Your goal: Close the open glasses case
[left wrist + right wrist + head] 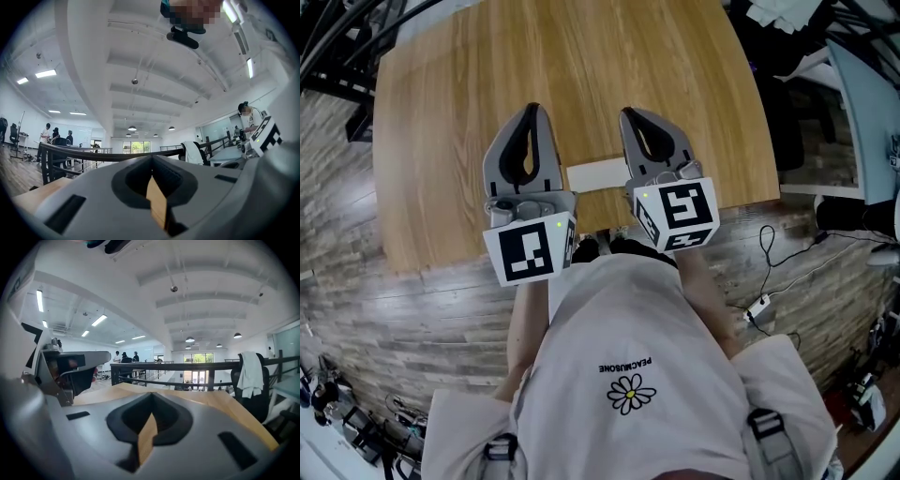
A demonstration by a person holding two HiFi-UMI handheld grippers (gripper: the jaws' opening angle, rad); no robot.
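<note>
Left gripper (532, 112) and right gripper (630, 114) hang side by side over the bench (469, 103). Fingers (548, 155) on both pinched tip to tip, nothing held. A pale flat slab between them, at the bench's near edge, is likely the glasses case (598, 174); whether it is open, can't tell.

Risk: case sits close to the edge. A sideways nudge from closed fingers could slide it off rather than fold the lid.

The glasses case (597, 174) is showing as a pale, cream-white rectangular slab, lying flat with its long side running from 9 to 3 o'clock. It is sitting near the 6 o'clock edge of the bench (581, 75); whether its lid is open cannot be told.
</note>
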